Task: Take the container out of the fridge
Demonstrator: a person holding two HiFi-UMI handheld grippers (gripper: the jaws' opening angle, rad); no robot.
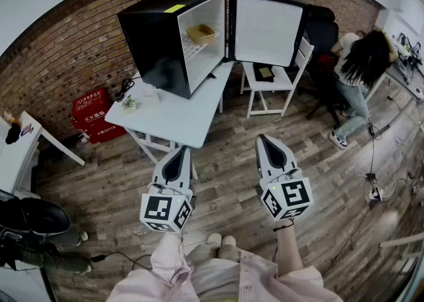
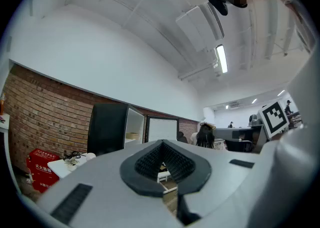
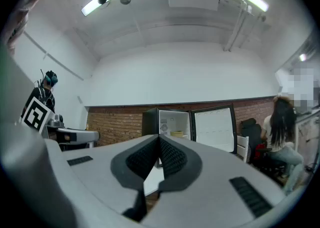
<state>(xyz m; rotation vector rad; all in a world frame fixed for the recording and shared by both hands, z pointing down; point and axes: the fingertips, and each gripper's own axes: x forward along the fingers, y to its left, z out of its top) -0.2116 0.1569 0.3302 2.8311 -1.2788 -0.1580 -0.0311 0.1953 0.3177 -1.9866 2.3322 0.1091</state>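
A black mini fridge (image 1: pixel 165 36) stands on a white table (image 1: pixel 179 122), its door (image 1: pixel 265 29) swung wide open. On a shelf inside sits a tan container (image 1: pixel 201 33), also visible as the container (image 3: pixel 177 133) in the right gripper view and faintly as the container (image 2: pixel 132 135) in the left gripper view. Both grippers hover over the wooden floor, well short of the table, and point toward the fridge. My left gripper (image 1: pixel 183 149) is shut and empty. My right gripper (image 1: pixel 262 138) is shut too, with nothing between its pads.
A white chair (image 1: pixel 275 75) stands right of the table under the open door. A person (image 1: pixel 358 75) stands at the far right. A red box (image 1: pixel 93 115) sits by the brick wall. Small items and a cable (image 1: pixel 129 99) lie on the table's left end.
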